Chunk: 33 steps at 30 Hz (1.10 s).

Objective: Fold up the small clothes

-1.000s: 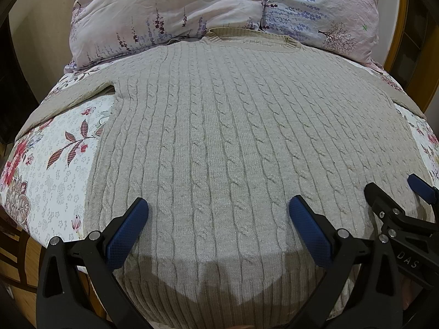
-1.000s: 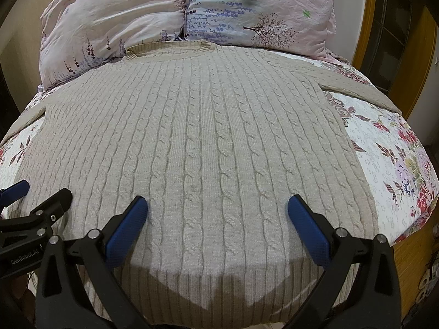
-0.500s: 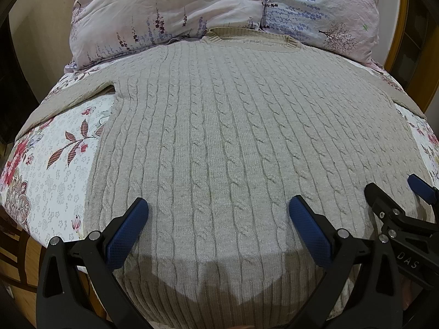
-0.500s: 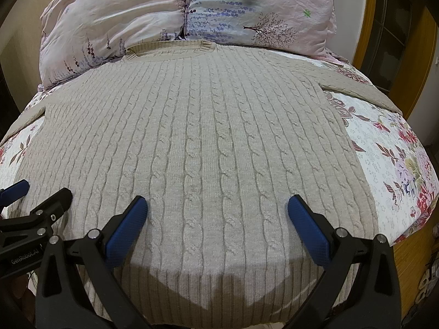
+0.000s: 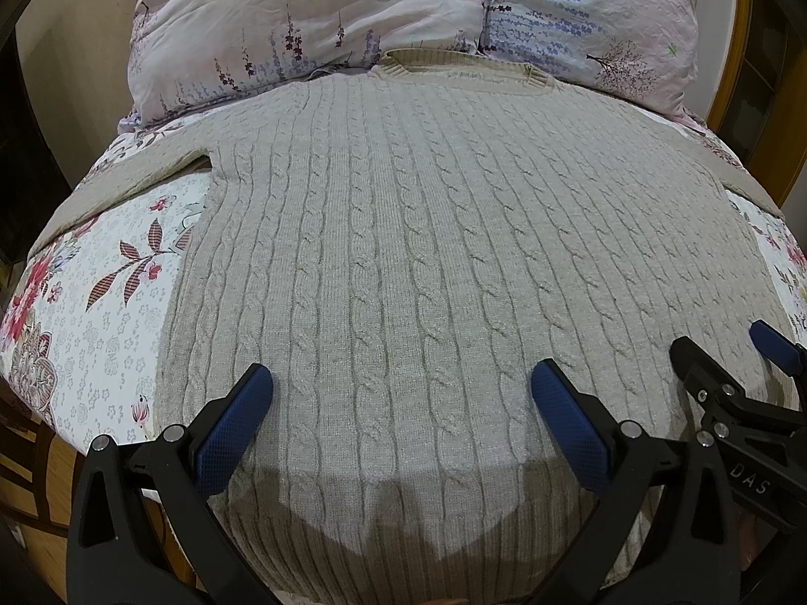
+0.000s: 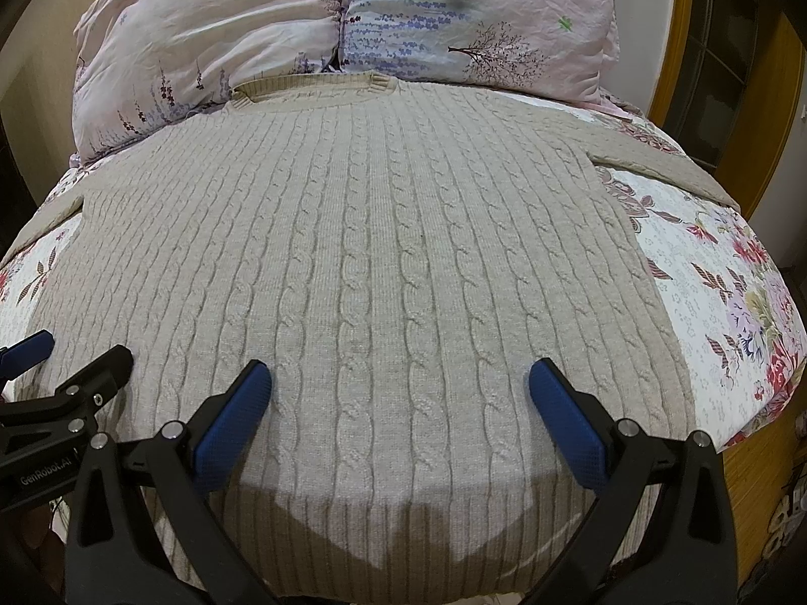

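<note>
Left wrist view — left gripper and right gripper side by side, jaws spread, above flat sweater.

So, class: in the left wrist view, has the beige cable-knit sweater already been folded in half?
No: the beige cable-knit sweater lies spread flat on the floral bedsheet, collar to hem.

A beige cable-knit pattern is shown by the sweater, with a ribbed collar and hem. The bedsheet is printed white with red and pink flowers and striped leaves. The pillows are coloured pale pink with purple sprigs. Black frames and blue pads are borne by both grippers
</note>
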Tool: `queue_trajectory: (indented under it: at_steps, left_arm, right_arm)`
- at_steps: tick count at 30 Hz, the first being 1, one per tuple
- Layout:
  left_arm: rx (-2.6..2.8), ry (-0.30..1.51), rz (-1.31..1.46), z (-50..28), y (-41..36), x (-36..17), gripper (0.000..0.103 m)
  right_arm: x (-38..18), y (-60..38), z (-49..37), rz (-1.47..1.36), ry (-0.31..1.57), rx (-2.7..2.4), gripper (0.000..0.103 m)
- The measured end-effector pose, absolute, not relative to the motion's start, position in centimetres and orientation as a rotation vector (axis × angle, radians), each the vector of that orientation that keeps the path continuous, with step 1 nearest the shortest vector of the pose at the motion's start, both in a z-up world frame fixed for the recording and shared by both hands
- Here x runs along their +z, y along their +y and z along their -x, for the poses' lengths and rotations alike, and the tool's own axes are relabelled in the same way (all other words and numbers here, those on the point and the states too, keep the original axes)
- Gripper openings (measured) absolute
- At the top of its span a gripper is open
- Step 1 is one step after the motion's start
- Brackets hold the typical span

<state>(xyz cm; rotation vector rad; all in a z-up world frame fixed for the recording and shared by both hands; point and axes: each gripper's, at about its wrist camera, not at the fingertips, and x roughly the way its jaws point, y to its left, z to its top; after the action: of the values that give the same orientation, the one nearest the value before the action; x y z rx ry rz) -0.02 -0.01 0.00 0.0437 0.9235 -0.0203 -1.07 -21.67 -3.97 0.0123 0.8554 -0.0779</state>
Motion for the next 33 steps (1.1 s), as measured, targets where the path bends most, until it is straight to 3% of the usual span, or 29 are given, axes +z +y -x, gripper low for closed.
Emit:
queue_trajectory:
  at_steps: [33]
  left_arm:
    - [-0.147,1.073,-0.111,-2.5,0.3,0.4,0.102]
  right_arm:
    - [-3.4,-23.2,-1.3,0.053,0.899,0.135,0.101]
